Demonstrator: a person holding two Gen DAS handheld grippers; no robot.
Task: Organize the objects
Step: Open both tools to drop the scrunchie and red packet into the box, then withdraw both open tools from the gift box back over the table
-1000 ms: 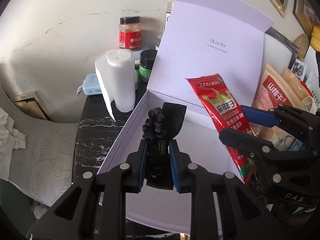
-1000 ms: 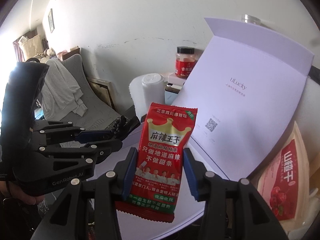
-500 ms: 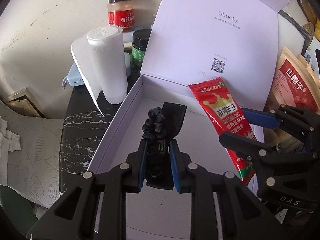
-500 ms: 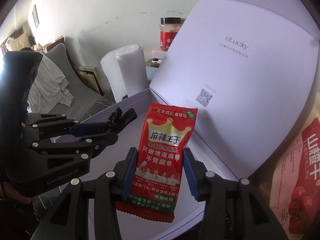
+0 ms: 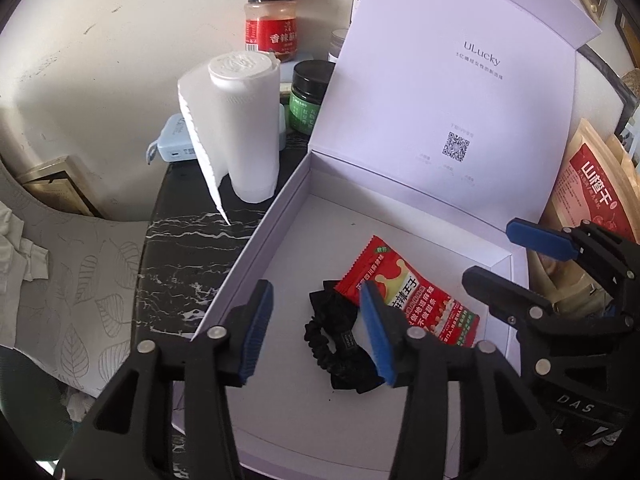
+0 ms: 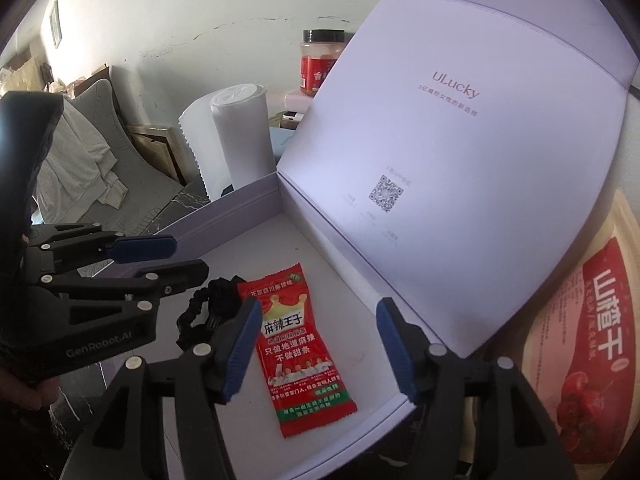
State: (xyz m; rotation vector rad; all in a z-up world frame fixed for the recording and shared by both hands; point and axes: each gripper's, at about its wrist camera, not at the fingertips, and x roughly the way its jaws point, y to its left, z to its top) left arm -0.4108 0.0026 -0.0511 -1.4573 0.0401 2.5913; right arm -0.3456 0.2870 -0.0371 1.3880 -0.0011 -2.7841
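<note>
I am holding my left gripper over the near left part of the lavender box, and its jaws have just been opening; they are standing apart with nothing pressed between the blue pads. The black scrunchie is lying loose on the box floor, under and just right of that gap, no longer clamped. My right gripper is hanging over the near right part of the same box, and its jaws have just been opening too; they are standing wide, clear of the red snack packet, which is lying flat on the box floor between and below them, its printed face up. The packet's far left corner is overlapping the scrunchie, so the two things are touching in the middle of the box.

The box lid is standing open, leaning away at the far side. To the left of the box, on the dark marbled tabletop, a white paper towel roll is standing upright, with a loose sheet hanging down its left side. Behind it, a red-labelled jar and a green-labelled jar are standing near the wall. To the right of the box, a red and tan snack pouch is leaning, just beside the box wall.
</note>
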